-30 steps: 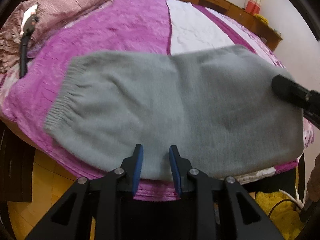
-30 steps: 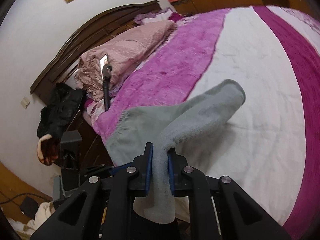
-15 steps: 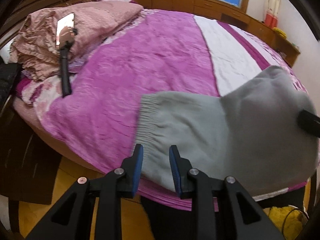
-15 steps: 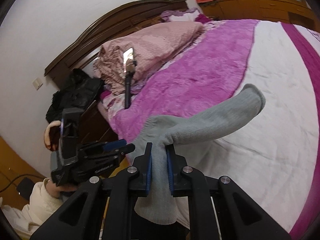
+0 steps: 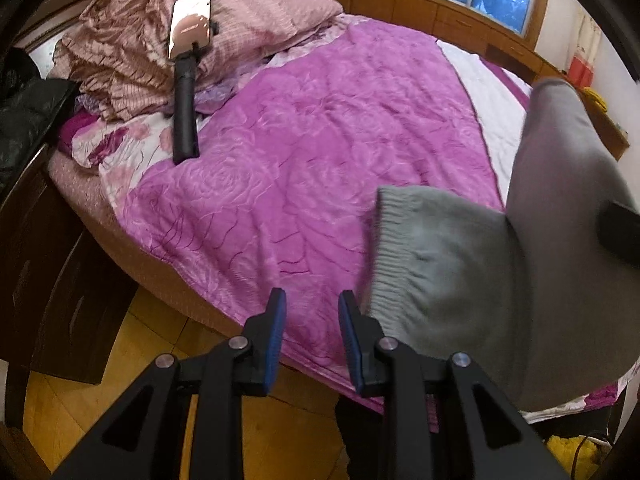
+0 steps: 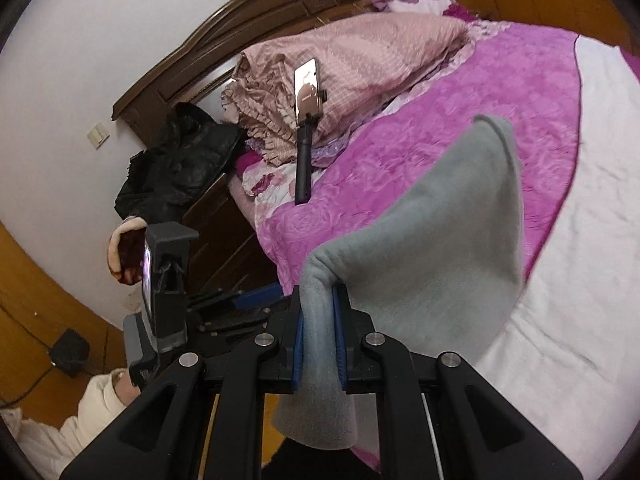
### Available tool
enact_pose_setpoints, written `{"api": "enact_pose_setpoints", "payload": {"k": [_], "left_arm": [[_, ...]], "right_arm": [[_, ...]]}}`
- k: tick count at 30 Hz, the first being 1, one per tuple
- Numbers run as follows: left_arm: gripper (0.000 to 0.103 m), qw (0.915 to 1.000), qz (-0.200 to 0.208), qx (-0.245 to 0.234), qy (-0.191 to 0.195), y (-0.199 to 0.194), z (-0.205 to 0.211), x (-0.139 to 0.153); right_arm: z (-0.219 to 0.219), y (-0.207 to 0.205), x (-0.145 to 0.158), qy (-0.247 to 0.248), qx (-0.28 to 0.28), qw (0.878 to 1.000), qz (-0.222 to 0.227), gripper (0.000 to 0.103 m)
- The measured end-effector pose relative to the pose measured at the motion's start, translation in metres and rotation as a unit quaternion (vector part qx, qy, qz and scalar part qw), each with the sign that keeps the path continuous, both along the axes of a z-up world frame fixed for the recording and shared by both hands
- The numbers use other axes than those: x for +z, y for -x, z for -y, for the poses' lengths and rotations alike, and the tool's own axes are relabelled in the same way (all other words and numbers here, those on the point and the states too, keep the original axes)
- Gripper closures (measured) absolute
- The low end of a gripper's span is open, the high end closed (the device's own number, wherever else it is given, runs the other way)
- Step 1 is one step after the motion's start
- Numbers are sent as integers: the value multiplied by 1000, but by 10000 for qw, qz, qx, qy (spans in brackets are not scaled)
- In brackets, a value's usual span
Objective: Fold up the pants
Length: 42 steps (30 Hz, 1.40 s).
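The grey fleece pants (image 5: pixel 500 264) lie at the near edge of the bed, ribbed waistband toward the left. One end is lifted and folded up over the rest. My right gripper (image 6: pixel 319 304) is shut on that grey fabric (image 6: pixel 432 264) and holds it above the bed. My left gripper (image 5: pixel 311 312) is open and empty, just left of the waistband, over the bed edge. It also shows in the right wrist view (image 6: pixel 240 300), low at the left.
The bed has a magenta quilt (image 5: pixel 320 152) with a white stripe (image 6: pixel 580 240). A phone on a black stick (image 5: pixel 186 80) leans on a pink folded blanket (image 5: pixel 248 28). A dark nightstand (image 5: pixel 36 240) with a black jacket (image 6: pixel 180 160) stands left. Yellow wooden floor lies below.
My left gripper has swung left, off the pants to beside the waistband. My right gripper has lifted its held end higher and carried it left over the rest of the pants.
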<state>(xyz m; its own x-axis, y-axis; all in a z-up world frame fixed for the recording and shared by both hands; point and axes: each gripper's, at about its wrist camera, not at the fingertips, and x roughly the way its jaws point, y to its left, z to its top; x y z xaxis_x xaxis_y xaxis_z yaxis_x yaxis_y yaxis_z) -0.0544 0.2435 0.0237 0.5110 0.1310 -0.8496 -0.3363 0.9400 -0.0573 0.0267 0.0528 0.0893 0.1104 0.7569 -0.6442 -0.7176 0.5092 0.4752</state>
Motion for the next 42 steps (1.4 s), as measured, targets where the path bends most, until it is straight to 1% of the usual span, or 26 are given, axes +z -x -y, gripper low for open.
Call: {"api": "enact_pose_setpoints", "payload": {"k": [7,11,15,17,18,20,23,25,26,29,31,33,35,37,40,41,42], "left_arm": [[75,9999,-33,59,81,-9,-15,-8],[75,10000,-58,67,14,-13,-20,-9],[75,9999,-98,79,-94,-15,-25,-9],[75,9998,-115,93,-149,-15,-28,-8],[75,9997,-117,102,-161,-15,-30,-7],[75,9997,-111,123,-174,-15,-33,-4],[75,9997,-63,80,-207,-15,-36,3],[75,9998,-24,1,-199,-15,-35,9],[75,9998,-6,-49,-195,-15,-33,12],[73,9997,97,-166,-141,-17,-25,22],[68,9994,198,-281,-89,-19,-18,28],[66,9987,274,-422,-15,-22,-9,33],[64,9976,297,-630,61,-26,0,35],[60,9956,269,-884,182,-34,10,33],[56,9923,72,-1138,474,-47,18,22],[51,9921,-20,-1154,491,-51,19,18],[48,9923,-79,-1151,455,-54,20,14]], "right_arm": [[-41,-10,-21,60,223,9995,-238,97],[-60,-15,-37,123,281,9988,-375,97],[-71,-14,-50,231,365,9985,-332,97],[-75,-12,-55,357,394,9980,-340,93],[-77,-12,-57,426,386,9976,-376,93],[-78,-9,-60,472,385,9972,-424,87],[-76,-4,-60,348,461,9971,-486,79],[-73,0,-57,242,524,9971,-499,76],[-69,2,-54,184,563,9970,-506,73],[-63,5,-50,212,648,9964,-509,71],[-56,2,-51,232,684,9947,-738,71],[-44,0,-50,165,591,9942,-878,71],[-28,-2,-47,122,400,9952,-887,71],[-10,-5,-47,142,145,9960,-869,69],[19,-11,-52,269,-409,9951,-857,61],[30,-14,-55,338,-642,9936,-865,59],[36,-15,-58,370,-769,9924,-886,58]]}}
